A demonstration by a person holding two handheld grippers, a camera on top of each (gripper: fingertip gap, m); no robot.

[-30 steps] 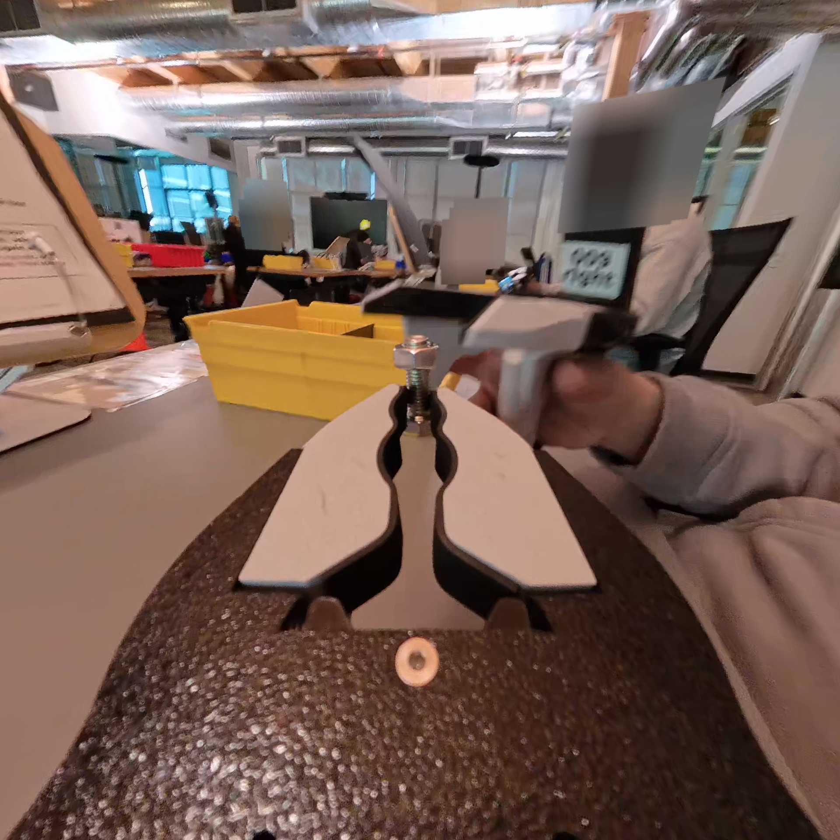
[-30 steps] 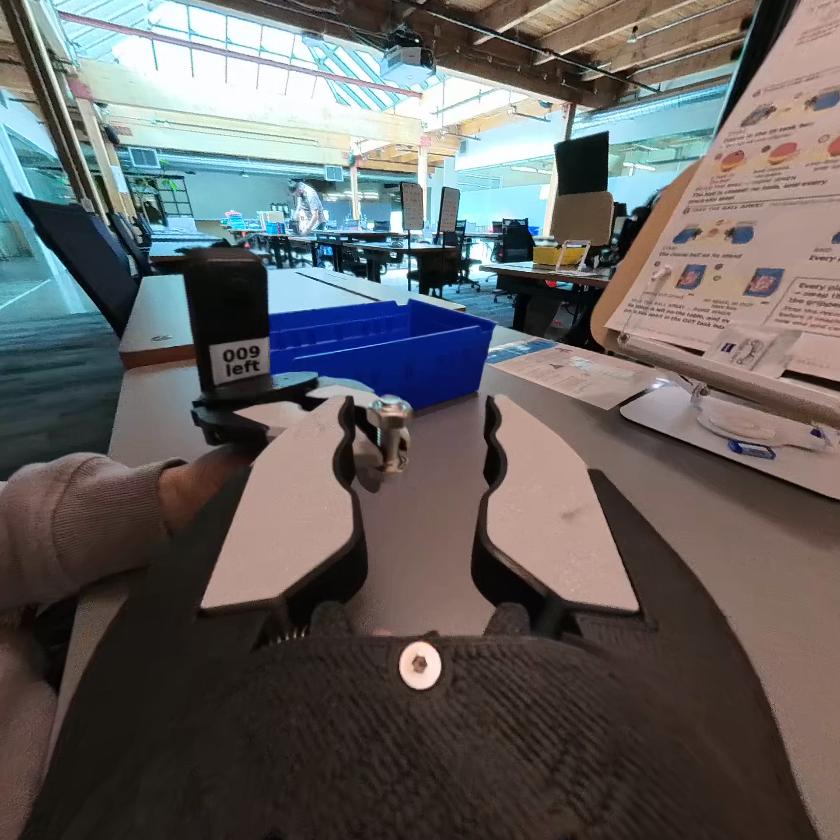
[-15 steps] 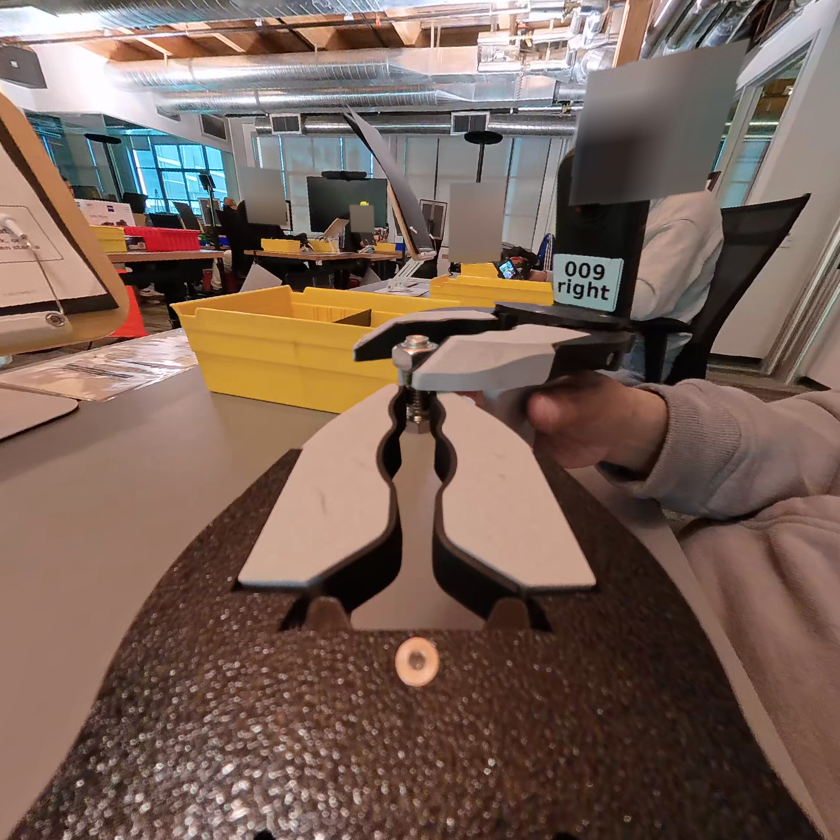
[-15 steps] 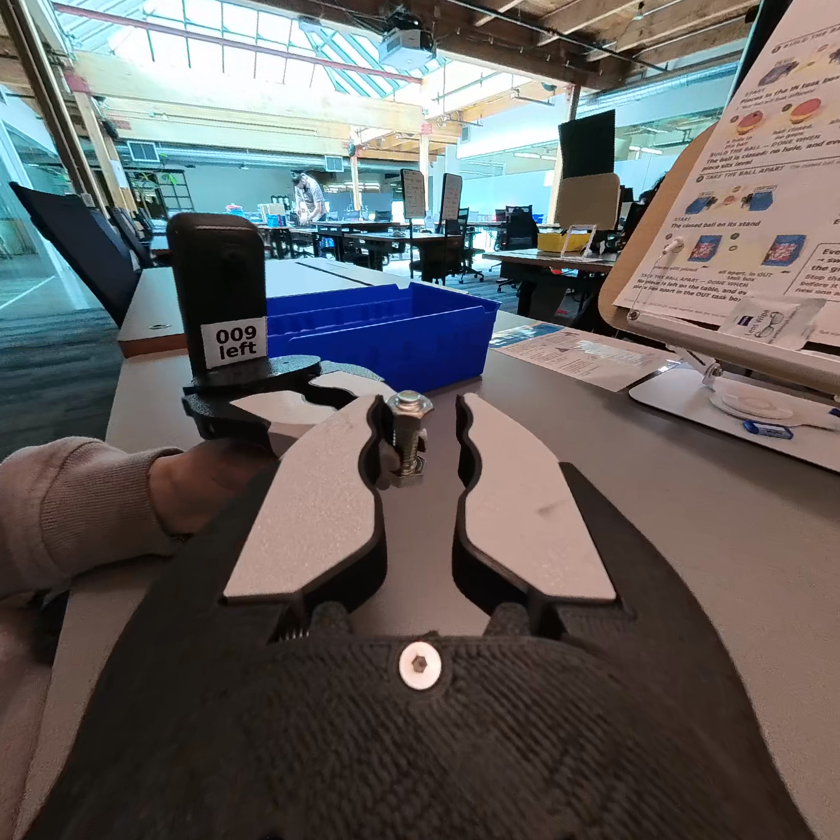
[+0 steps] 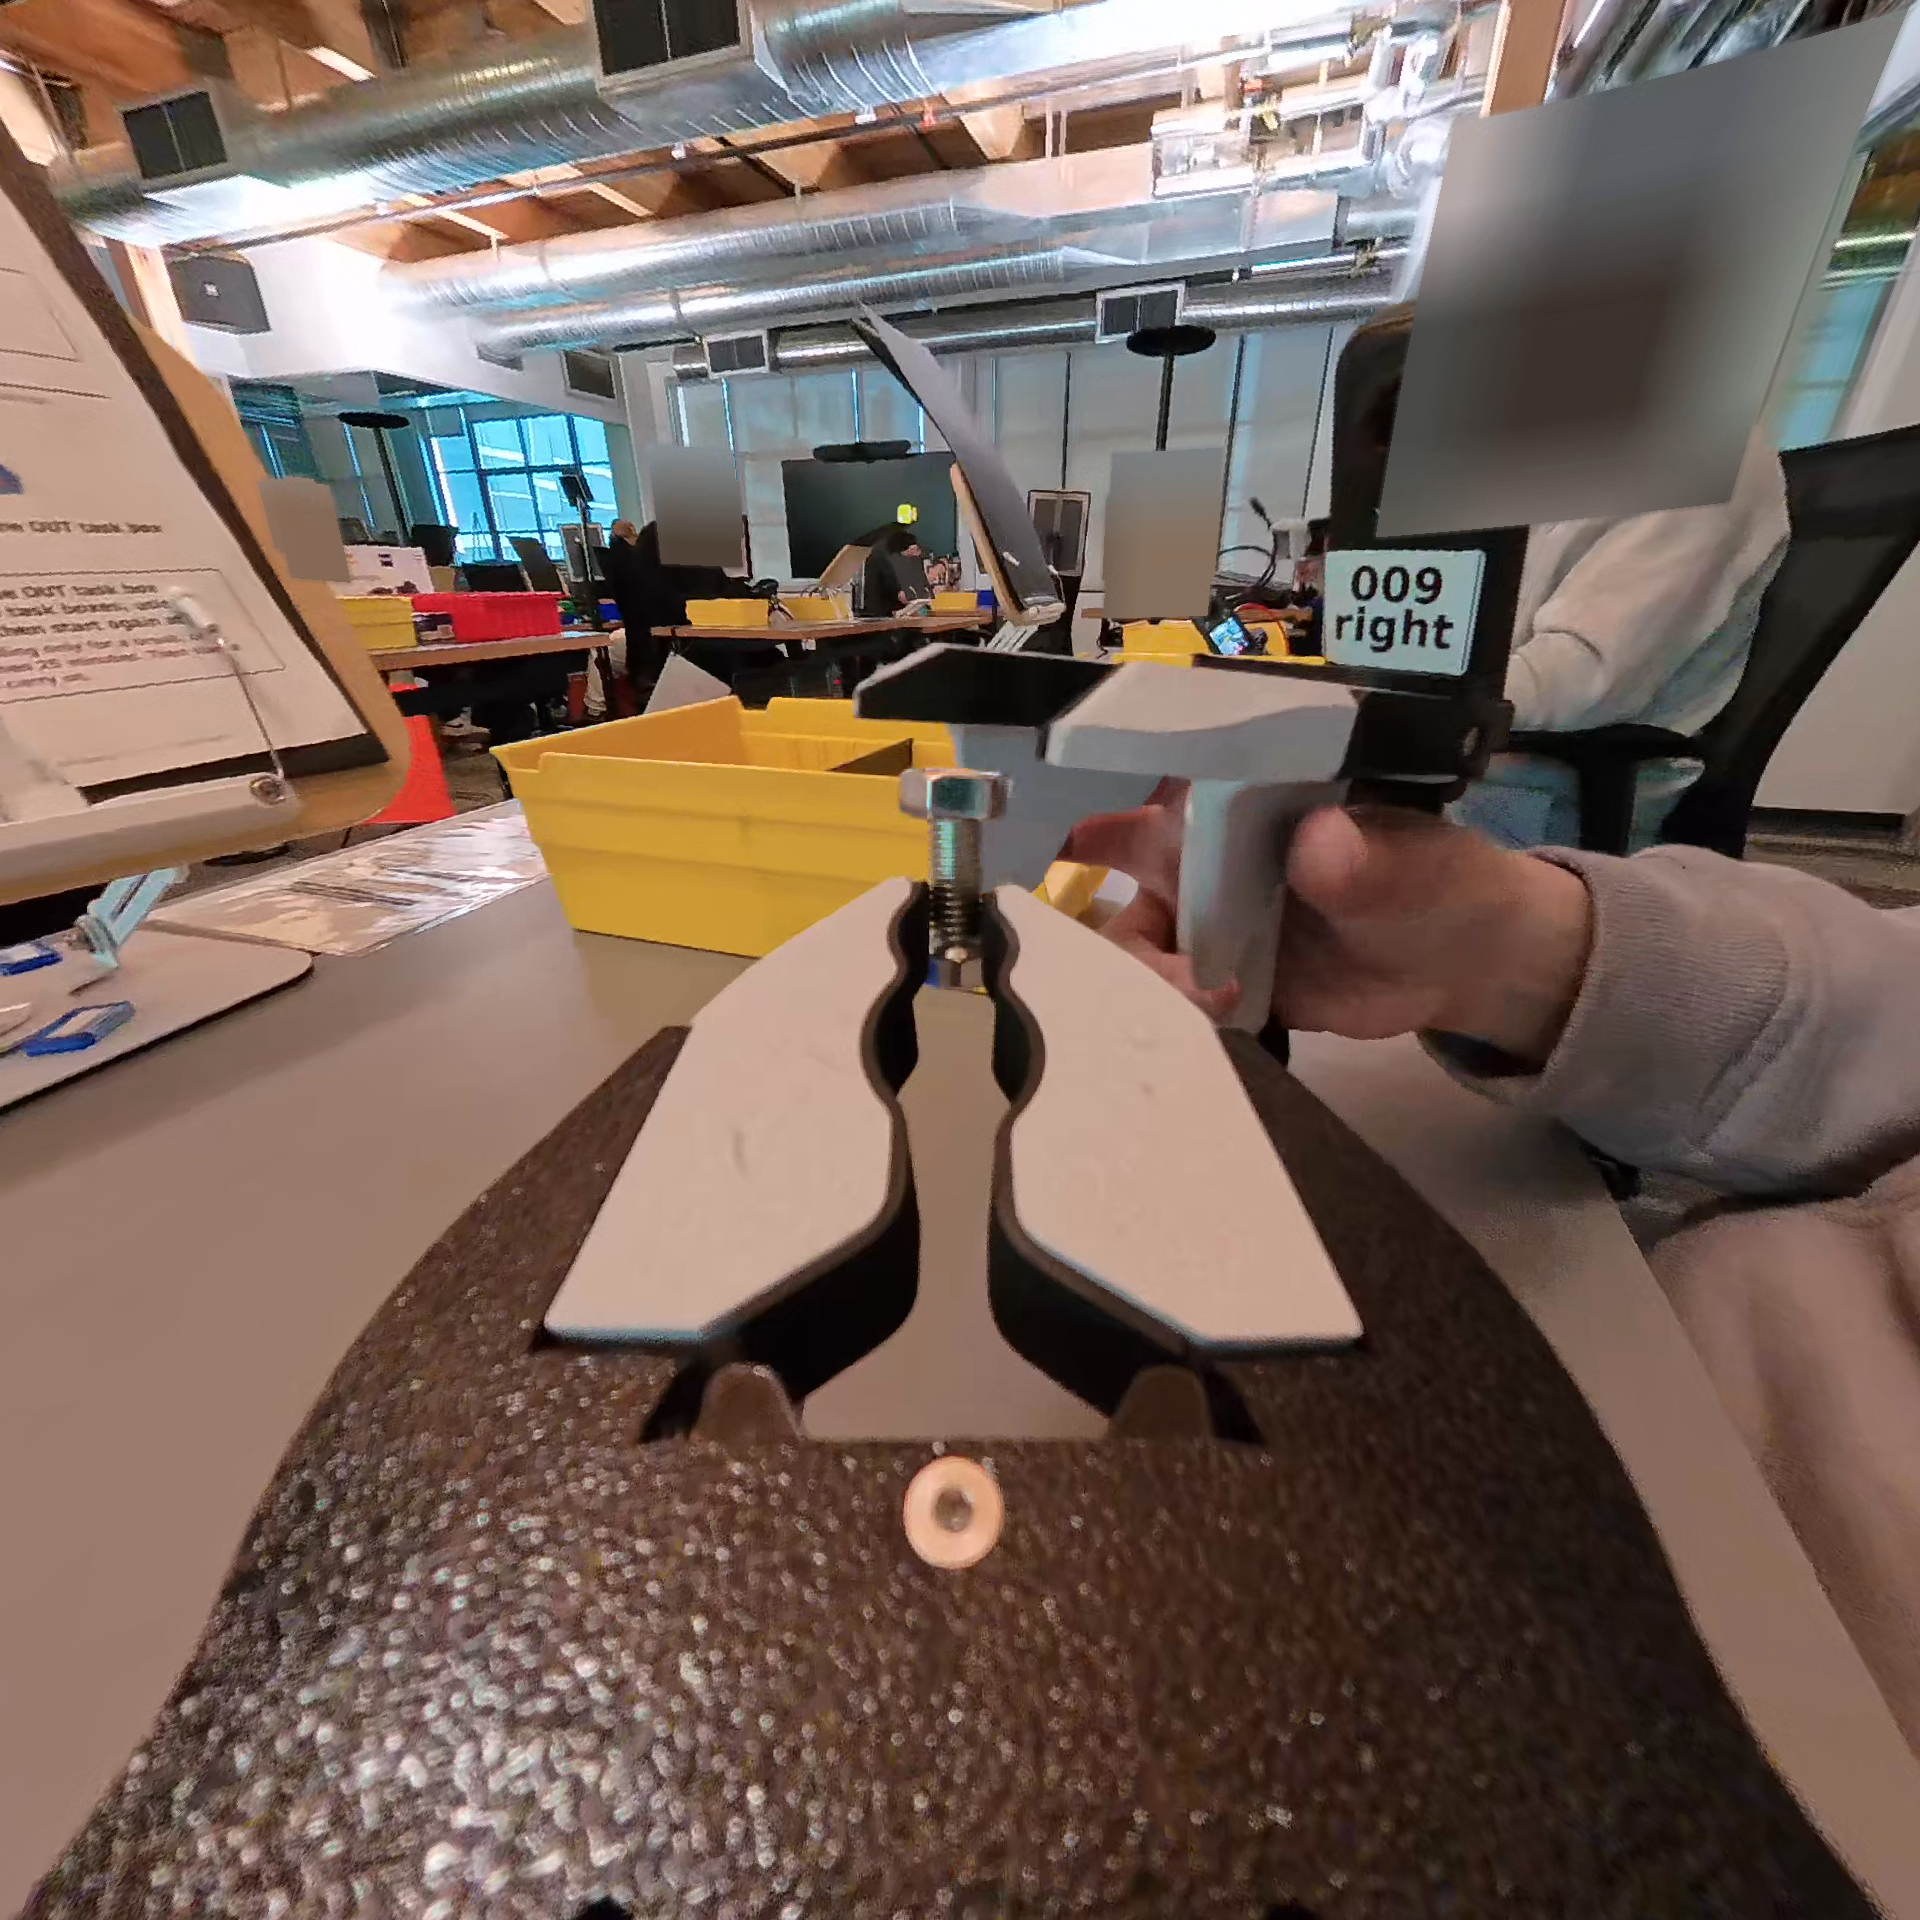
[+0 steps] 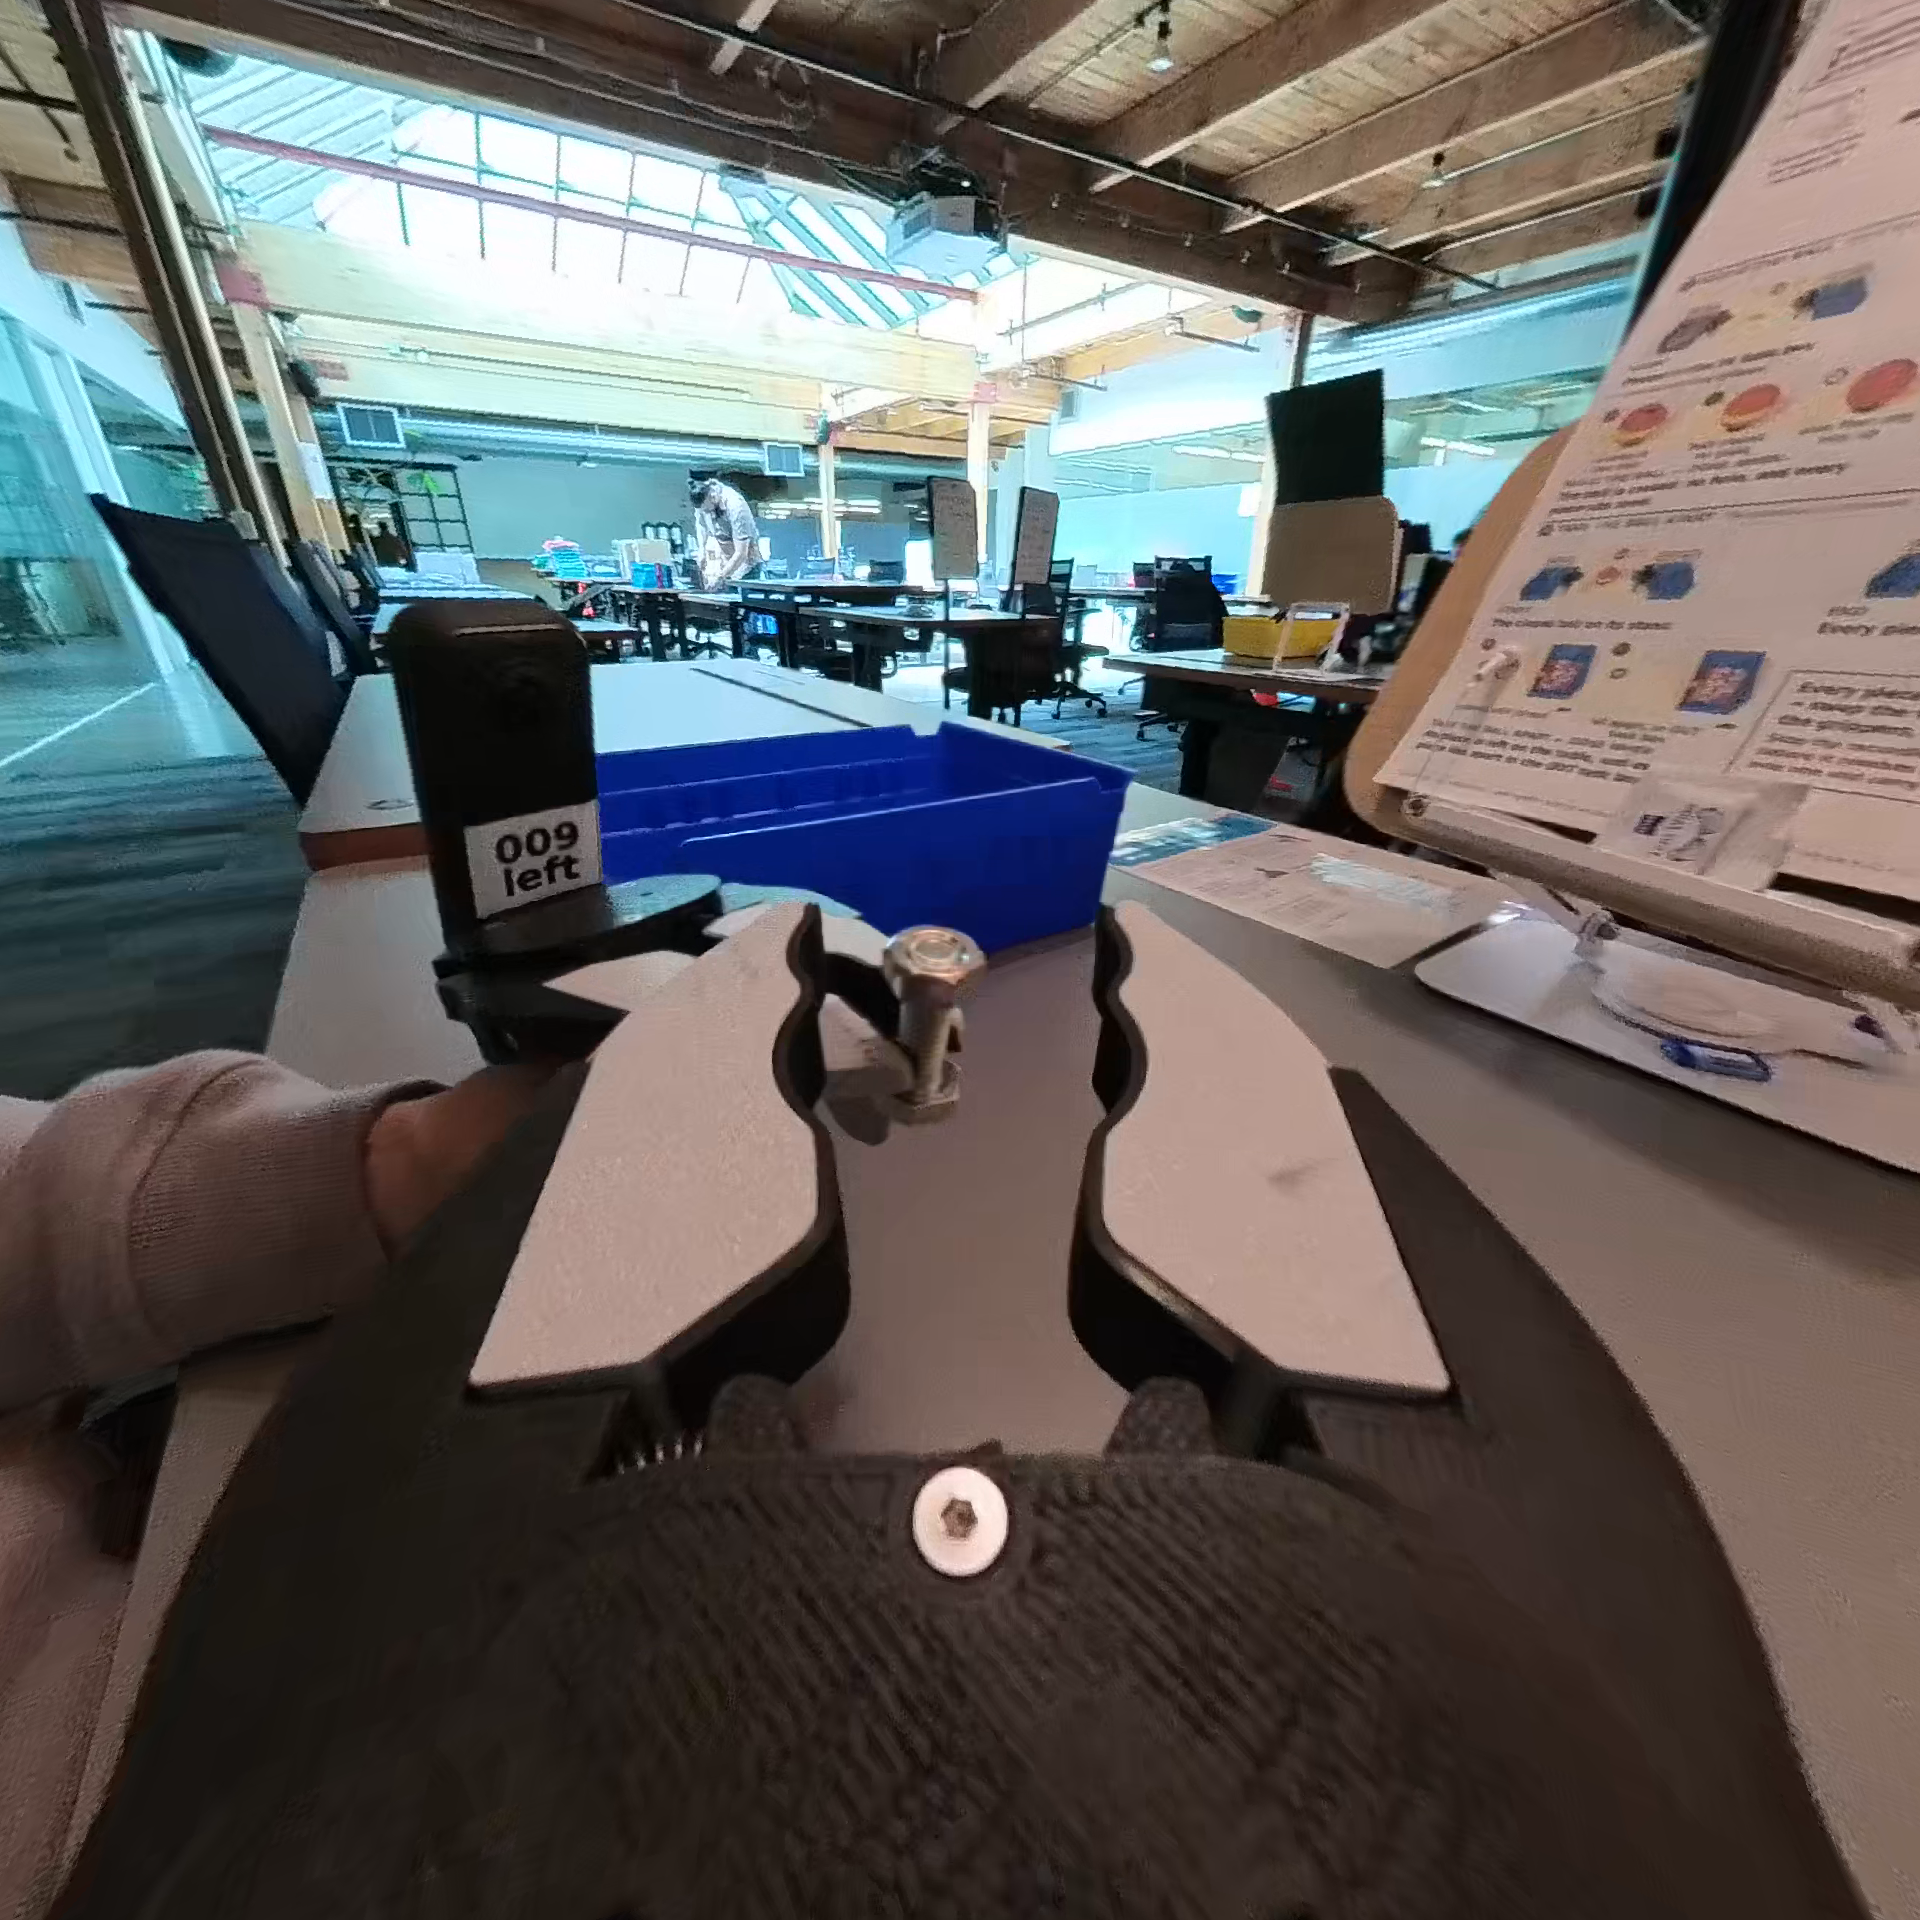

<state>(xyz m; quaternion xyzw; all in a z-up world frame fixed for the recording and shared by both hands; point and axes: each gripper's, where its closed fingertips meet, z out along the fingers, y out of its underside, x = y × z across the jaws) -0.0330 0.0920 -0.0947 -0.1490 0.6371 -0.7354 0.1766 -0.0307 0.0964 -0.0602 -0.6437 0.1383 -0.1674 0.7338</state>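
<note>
The grey table (image 5: pixel 260 1143) fills mid-frame. A yellow bin (image 5: pixel 707 831) stands centre; a blue bin (image 6: pixel 894 821) centre. The left gripper (image 5: pixel 954 935) clamps an upright bolt (image 5: pixel 951 831) at centre. The right gripper (image 6: pixel 951 997) stands open around it, pads apart.

Your silver hex bolt (image 5: pixel 953 862) stood upright, head on top, with a nut (image 5: pixel 951 961) threaded on at its lower end. Your left tongs (image 5: pixel 951 930) pinched its threaded shank just above that nut, while your right tongs (image 6: pixel 951 971) stood wide around it, not touching.
</note>
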